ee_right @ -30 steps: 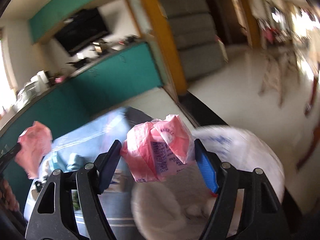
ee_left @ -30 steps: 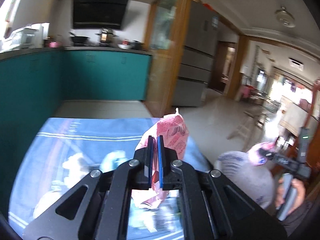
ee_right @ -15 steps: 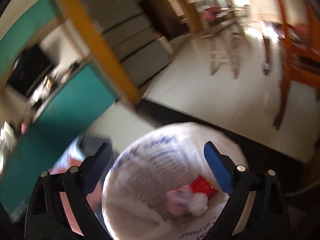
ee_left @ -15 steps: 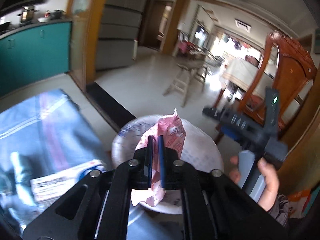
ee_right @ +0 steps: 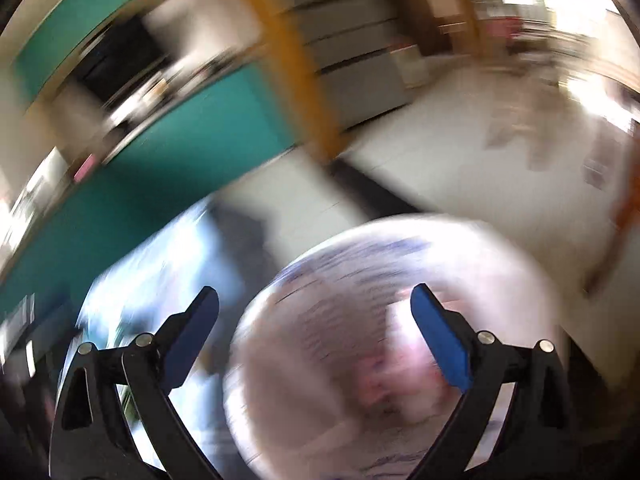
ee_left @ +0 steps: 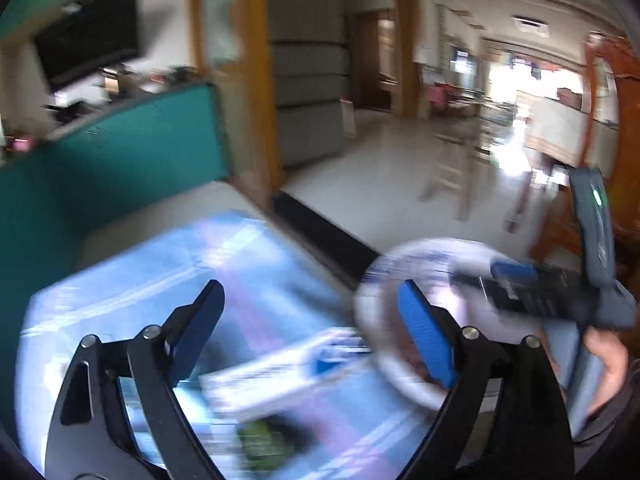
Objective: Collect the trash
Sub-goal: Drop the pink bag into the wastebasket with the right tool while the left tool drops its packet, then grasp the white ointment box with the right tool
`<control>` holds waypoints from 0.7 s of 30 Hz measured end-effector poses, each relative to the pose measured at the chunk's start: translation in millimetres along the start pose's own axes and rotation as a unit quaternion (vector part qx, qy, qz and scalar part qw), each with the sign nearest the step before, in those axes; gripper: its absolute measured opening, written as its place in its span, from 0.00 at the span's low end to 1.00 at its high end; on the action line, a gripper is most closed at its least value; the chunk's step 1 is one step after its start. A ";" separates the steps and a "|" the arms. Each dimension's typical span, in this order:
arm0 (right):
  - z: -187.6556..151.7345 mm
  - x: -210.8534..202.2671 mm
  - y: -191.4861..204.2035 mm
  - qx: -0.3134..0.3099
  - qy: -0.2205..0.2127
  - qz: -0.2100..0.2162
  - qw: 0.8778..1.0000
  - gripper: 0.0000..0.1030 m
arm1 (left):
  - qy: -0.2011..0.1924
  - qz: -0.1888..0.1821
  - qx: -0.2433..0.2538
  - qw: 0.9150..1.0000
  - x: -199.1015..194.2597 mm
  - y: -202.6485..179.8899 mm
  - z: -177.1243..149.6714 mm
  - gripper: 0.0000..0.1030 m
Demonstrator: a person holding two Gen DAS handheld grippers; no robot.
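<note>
Both views are motion-blurred. My left gripper (ee_left: 310,334) is open and empty above the blue-clothed table (ee_left: 132,280). A white trash bag (ee_left: 416,268) with a round mouth stands right of the table. A flat printed wrapper (ee_left: 280,376) and a green item (ee_left: 260,440) lie on the table between my left fingers. My right gripper (ee_right: 314,334) is open and empty above the bag (ee_right: 360,292). Pink trash (ee_right: 400,384) lies inside the bag. The right gripper also shows in the left wrist view (ee_left: 516,284), over the bag.
Teal kitchen cabinets (ee_left: 120,152) stand behind the table. A wooden door post (ee_left: 256,80) and a grey fridge (ee_left: 308,80) are beyond. A wooden stool (ee_left: 456,176) stands on the pale tiled floor. A carved wooden chair (ee_left: 600,120) is at the far right.
My left gripper has opened and let go of the pink wrapper, then swung back left toward the table. My right gripper stays open over the bag and has turned left.
</note>
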State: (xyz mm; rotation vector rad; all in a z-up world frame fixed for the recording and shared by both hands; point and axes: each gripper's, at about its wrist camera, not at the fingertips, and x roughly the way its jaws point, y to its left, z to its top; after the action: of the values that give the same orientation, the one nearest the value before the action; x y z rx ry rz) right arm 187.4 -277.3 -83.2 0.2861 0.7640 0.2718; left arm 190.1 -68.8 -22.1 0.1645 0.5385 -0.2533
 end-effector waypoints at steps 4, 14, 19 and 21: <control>-17.9 35.4 89.0 -0.209 0.059 0.022 0.976 0.92 | -0.023 0.086 -0.034 0.995 -26.7 61.1 -8.3 0.88; -16.7 111.9 155.6 -0.331 0.122 0.075 0.933 0.92 | 0.012 0.162 -0.168 0.972 -79.9 190.9 -61.9 0.91; -9.4 126.8 145.6 -0.270 0.147 0.102 0.946 0.75 | 0.051 0.136 -0.252 0.957 -90.2 232.5 -103.0 0.91; -9.1 127.0 142.9 -0.249 0.152 0.119 0.949 0.59 | 0.070 0.127 -0.277 0.950 -89.5 243.3 -114.3 0.91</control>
State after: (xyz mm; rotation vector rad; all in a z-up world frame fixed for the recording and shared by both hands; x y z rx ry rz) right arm 249.1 -100.0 -120.3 -0.1493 0.9355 0.7363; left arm 128.7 206.4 -50.5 -0.2966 0.7029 0.1685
